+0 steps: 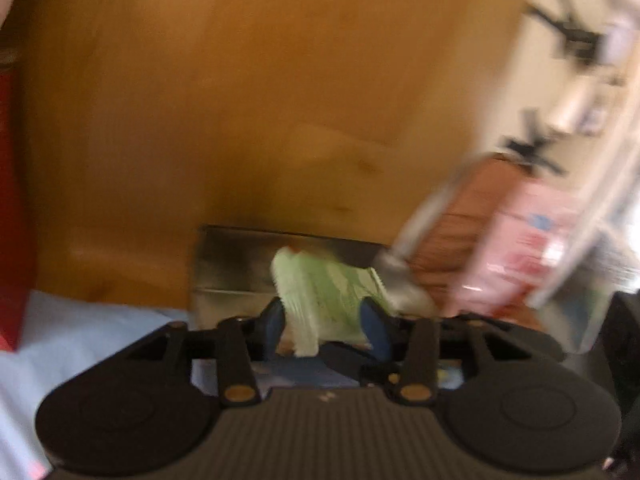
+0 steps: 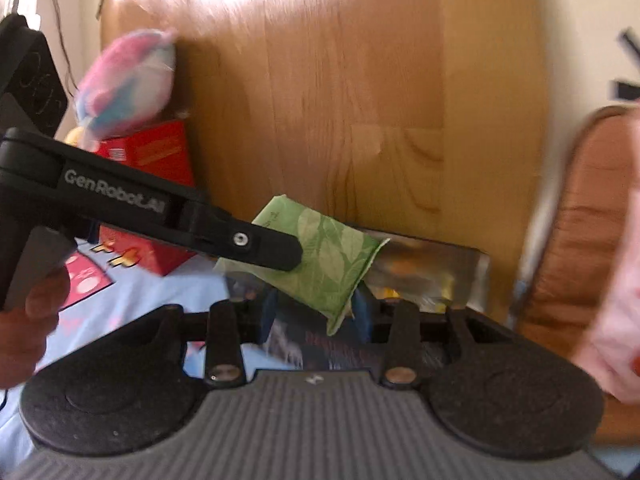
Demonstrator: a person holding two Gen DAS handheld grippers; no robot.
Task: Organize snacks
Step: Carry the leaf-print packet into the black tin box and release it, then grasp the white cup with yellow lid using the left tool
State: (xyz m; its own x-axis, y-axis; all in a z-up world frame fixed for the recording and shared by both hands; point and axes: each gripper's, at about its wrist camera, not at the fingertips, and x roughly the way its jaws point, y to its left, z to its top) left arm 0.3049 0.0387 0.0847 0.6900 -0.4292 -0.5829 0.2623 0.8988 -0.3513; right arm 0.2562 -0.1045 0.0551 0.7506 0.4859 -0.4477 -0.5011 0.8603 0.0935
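A pale green leaf-print snack packet (image 1: 320, 288) sits between the blue pads of my left gripper (image 1: 326, 316), which is shut on it. In the right wrist view the same packet (image 2: 324, 256) hangs in the air, with the left gripper's black finger (image 2: 256, 244) clamped over its left end. My right gripper (image 2: 316, 312) is just below the packet with its blue pads apart, open around the packet's lower corner. A silver foil snack pack (image 2: 432, 272) lies behind, against the wooden board; it also shows in the left wrist view (image 1: 232, 264).
A wooden board (image 2: 340, 100) stands behind. A red box (image 2: 156, 184) with a pink-blue plush toy (image 2: 128, 84) on it sits at left on the light blue cloth (image 2: 132, 308). A clear container (image 1: 500, 240) holding pink and brown packs is at right. All is motion-blurred.
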